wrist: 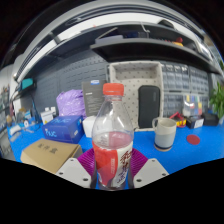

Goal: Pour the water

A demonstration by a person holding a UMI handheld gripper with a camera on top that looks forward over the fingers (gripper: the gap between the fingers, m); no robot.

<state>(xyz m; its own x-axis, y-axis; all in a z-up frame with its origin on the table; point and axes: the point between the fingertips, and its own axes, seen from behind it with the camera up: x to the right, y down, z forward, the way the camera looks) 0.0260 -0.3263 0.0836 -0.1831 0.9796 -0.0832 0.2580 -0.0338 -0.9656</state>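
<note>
A clear plastic bottle (113,130) with a red cap and a red-and-white label stands upright between my fingers, filling the near middle of the gripper view. My gripper (112,168) is shut on the bottle, both magenta pads (88,160) pressing against its lower label. A white cup (165,131) with a dark band stands on the blue table (190,150) beyond and to the right of the bottle. A second white cup (89,125) shows just behind the bottle to its left.
A cardboard box (50,154) lies near left, a blue packet (63,128) and a purple bag (71,102) behind it. A small red thing (193,140) sits right of the cup. A dark chair (148,104) and shelving stand beyond the table.
</note>
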